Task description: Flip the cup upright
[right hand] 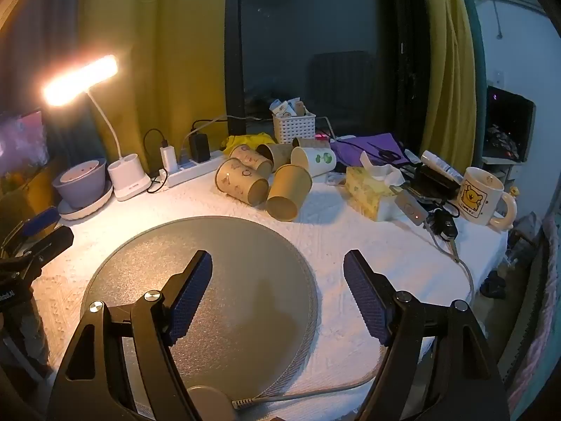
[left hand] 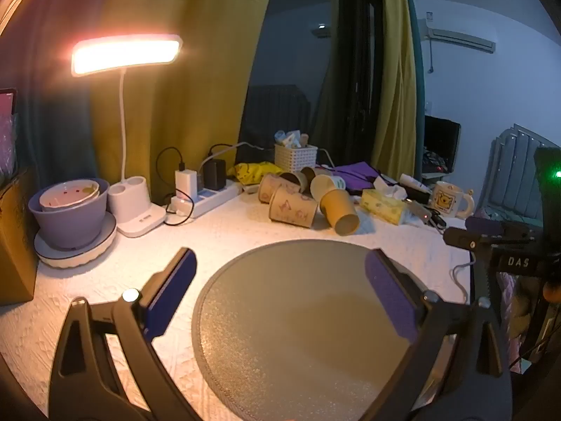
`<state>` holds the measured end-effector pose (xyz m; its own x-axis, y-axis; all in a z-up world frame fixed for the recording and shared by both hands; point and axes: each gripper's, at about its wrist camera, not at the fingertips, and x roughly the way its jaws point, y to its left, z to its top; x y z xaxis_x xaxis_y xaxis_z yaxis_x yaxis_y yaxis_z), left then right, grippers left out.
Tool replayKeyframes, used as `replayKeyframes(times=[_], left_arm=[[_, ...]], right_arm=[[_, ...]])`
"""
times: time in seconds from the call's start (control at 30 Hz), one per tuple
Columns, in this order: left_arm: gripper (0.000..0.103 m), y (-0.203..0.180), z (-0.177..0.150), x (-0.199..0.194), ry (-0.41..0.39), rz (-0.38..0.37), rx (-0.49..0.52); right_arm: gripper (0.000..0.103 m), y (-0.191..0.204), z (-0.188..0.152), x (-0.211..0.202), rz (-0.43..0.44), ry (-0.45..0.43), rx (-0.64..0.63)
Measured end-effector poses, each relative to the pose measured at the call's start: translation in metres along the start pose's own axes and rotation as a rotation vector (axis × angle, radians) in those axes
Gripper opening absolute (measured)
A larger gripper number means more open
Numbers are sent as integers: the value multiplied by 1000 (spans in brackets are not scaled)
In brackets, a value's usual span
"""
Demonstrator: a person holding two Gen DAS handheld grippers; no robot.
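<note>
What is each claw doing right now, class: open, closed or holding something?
Left claw: open, holding nothing.
Right claw: open, holding nothing.

Lit desk lamp (left hand: 126,54) at left; tissue box (right hand: 368,193) beside bear mug (right hand: 482,193).

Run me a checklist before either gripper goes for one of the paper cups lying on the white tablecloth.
1. Left gripper open and holding nothing: ok.
2. Right gripper open and holding nothing: ok.
3. Round grey placemat bare where a cup would be stood up: ok.
4. Nearest target, the plain brown paper cup, lying on its side with its base toward the grippers: ok to approach, not yet upright.
5. Room around it: not ok; the printed brown paper cup lies right beside it, apparently touching, and more cups crowd behind.
6. Grey cable trailing over the mat's near edge below the right gripper: cannot tell whether it would snag.
</note>
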<state>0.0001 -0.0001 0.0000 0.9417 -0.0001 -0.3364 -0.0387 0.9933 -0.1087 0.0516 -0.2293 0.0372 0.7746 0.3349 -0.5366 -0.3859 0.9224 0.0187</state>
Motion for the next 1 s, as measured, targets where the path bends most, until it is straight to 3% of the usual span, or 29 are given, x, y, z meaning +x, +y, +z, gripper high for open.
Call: replayKeyframes(times=[1.0], left_arm=[[98, 0, 0, 0, -6, 0, 4]], right_arm=[[80, -2, 1, 0, -4, -4, -6]])
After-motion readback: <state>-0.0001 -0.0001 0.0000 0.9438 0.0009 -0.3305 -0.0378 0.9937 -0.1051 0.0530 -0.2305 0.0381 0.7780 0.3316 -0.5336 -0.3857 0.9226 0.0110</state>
